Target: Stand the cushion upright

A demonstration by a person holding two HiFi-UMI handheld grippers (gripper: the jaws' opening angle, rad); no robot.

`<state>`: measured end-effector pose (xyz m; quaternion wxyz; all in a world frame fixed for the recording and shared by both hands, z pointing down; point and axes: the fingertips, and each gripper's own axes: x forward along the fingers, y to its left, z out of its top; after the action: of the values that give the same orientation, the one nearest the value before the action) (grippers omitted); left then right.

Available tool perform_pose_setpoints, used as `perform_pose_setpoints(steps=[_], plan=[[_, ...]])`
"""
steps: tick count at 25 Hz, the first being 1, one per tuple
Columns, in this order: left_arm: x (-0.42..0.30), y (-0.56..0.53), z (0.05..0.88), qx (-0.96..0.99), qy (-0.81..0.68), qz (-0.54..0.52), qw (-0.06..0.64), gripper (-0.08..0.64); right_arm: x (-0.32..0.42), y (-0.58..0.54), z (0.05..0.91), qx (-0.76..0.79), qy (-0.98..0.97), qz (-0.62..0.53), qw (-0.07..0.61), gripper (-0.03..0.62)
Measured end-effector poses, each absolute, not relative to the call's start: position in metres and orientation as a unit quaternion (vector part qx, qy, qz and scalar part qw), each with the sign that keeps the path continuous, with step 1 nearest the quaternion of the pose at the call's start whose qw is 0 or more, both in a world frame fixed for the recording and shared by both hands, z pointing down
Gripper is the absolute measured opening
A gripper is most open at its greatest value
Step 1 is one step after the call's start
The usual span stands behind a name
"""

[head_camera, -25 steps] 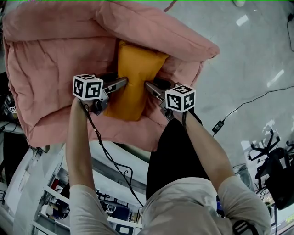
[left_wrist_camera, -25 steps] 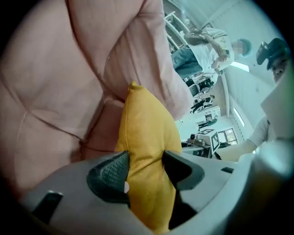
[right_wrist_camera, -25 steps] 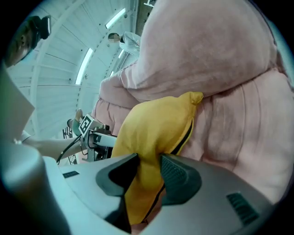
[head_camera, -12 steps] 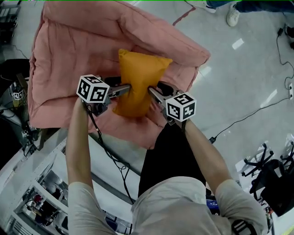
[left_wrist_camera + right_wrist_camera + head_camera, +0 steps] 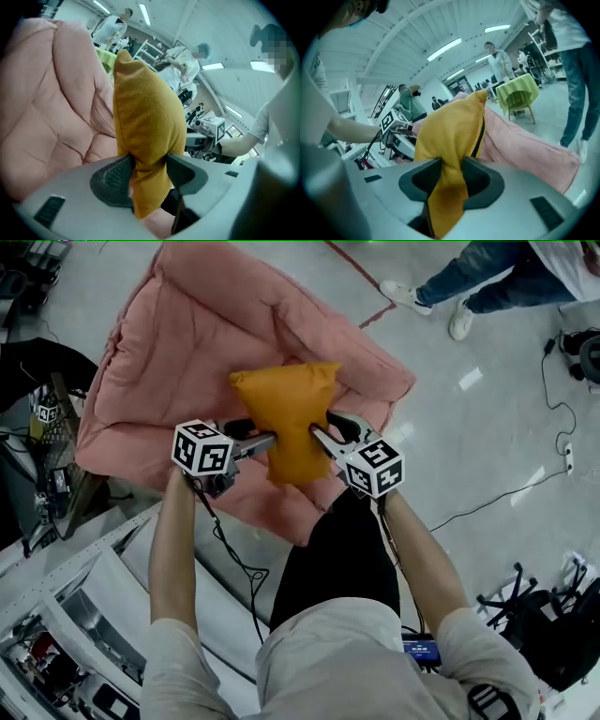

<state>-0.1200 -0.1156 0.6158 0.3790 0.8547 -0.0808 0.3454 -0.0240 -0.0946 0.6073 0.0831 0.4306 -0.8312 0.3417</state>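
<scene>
Left gripper (image 5: 147, 171) was clenched on the orange cushion (image 5: 289, 418). Its ribbed pads pinched the fabric low on the cushion's left side, so most of the cushion rose above the jaws and a short tail hung below them. Right gripper (image 5: 449, 174) gripped the opposite side in the same way; its jaws had just been closing, with the cushion's fabric squeezed between them. Between the two grippers the cushion stood on end, over the seat of the pink padded chair (image 5: 169, 362) and in front of its backrest. Whether its lower edge touched the seat could not be told.
</scene>
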Motion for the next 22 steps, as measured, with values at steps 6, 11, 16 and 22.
perform_pose_setpoints(steps=[6,11,16,22], plan=[[-0.133,-0.101,0.547,0.886,-0.146,0.283,0.336,0.241,-0.036,-0.092,0.534,0.382,-0.88,0.246,0.142,0.15],[-0.148,-0.088,0.491,0.904,-0.192,0.256,0.284,0.241,-0.051,-0.083,0.479,0.366,-0.896,0.189,0.165,0.15],[-0.164,-0.074,0.452,0.907,-0.226,0.229,0.271,0.241,-0.069,-0.074,0.436,0.347,-0.908,0.148,0.181,0.15],[-0.172,-0.054,0.41,0.899,-0.288,0.193,0.266,0.241,-0.077,-0.063,0.392,0.317,-0.92,0.112,0.199,0.15]])
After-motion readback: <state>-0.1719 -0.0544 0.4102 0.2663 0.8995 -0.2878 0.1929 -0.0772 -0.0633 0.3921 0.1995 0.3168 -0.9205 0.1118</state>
